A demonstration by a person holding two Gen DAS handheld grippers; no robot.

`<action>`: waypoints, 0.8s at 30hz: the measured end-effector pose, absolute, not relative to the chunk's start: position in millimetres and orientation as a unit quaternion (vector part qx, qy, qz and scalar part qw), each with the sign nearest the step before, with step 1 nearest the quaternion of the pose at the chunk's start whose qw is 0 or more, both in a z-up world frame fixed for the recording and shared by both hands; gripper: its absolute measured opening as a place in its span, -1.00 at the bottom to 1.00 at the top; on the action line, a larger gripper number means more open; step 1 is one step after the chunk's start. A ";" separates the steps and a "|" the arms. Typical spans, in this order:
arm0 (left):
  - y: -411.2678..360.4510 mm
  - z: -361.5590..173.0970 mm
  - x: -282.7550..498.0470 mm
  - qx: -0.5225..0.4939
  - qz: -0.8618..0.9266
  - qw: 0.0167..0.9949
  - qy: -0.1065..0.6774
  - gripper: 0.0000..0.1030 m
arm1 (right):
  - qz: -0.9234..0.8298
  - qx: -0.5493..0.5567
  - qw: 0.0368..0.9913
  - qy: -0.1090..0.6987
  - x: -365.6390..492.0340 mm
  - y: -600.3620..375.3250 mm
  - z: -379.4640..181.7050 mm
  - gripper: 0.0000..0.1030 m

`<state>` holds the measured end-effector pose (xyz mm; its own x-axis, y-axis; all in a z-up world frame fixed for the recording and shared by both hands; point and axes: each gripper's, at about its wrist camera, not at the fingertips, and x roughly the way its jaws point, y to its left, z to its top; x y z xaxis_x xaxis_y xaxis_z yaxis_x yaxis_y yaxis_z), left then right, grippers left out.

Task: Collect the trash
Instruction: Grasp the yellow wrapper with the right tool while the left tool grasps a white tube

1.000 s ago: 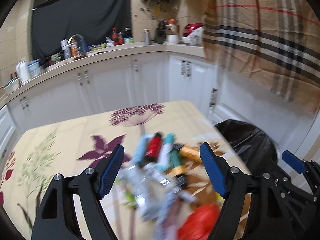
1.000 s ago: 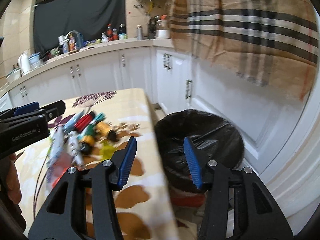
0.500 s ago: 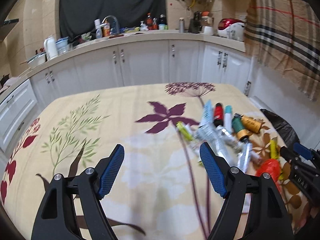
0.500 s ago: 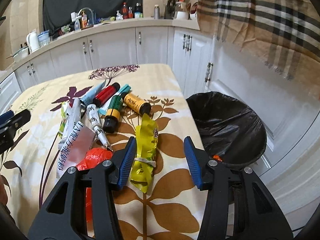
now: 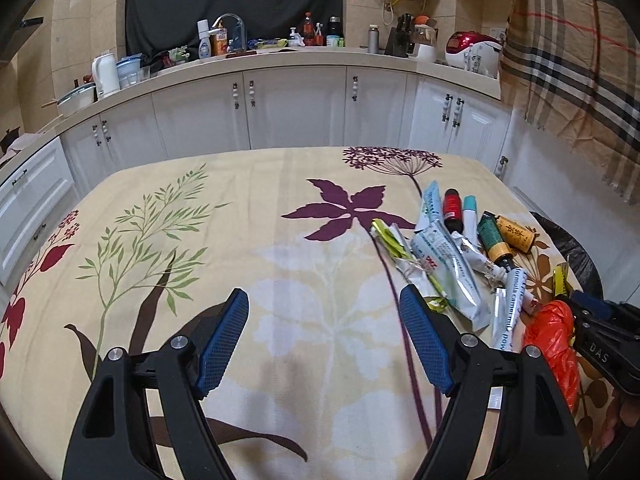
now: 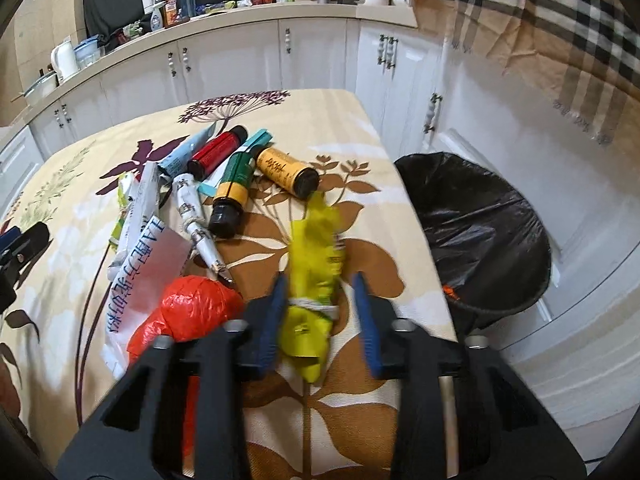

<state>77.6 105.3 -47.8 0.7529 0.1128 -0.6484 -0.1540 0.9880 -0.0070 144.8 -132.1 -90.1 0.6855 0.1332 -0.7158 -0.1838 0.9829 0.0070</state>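
Note:
A pile of trash lies on the table's right side: a yellow wrapper [image 6: 314,260], a red plastic bag [image 6: 192,312], bottles [image 6: 234,184], tubes and packets [image 5: 444,268]. My right gripper [image 6: 320,300] is open, its jaws either side of the yellow wrapper's near end. My left gripper [image 5: 324,340] is open and empty over bare tablecloth, left of the pile. A bin with a black liner [image 6: 480,224] stands on the floor right of the table.
The table has a floral cloth [image 5: 200,240]. White cabinets [image 5: 280,104] and a cluttered counter run behind it. A plaid cloth [image 6: 540,28] hangs at the upper right, above the bin.
My left gripper swung left off the pile to bare cloth. My right gripper swung from the bin to the pile and moved in around the yellow wrapper.

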 end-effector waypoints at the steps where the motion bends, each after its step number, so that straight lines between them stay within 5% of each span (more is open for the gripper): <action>1: 103.3 -47.4 77.1 -0.031 0.067 0.936 0.343 0.47 | 0.087 -0.032 0.917 0.387 144.7 -132.1 -90.2 -0.54; 13: 55.0 -48.5 76.7 -0.027 -0.015 0.936 0.351 0.46 | 0.075 -0.014 0.933 0.351 126.2 -153.8 -76.7 -0.54; 24: 21.4 -61.9 84.3 -0.005 -0.056 0.925 0.376 0.10 | 0.066 0.004 0.939 0.338 115.1 -179.5 -73.8 -0.54</action>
<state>84.3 21.4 -61.9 0.7105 -0.1071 -0.6954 0.0990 0.9937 -0.0520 115.1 -179.5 -73.8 0.7632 0.1261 -0.6337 -0.1204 0.9913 0.0523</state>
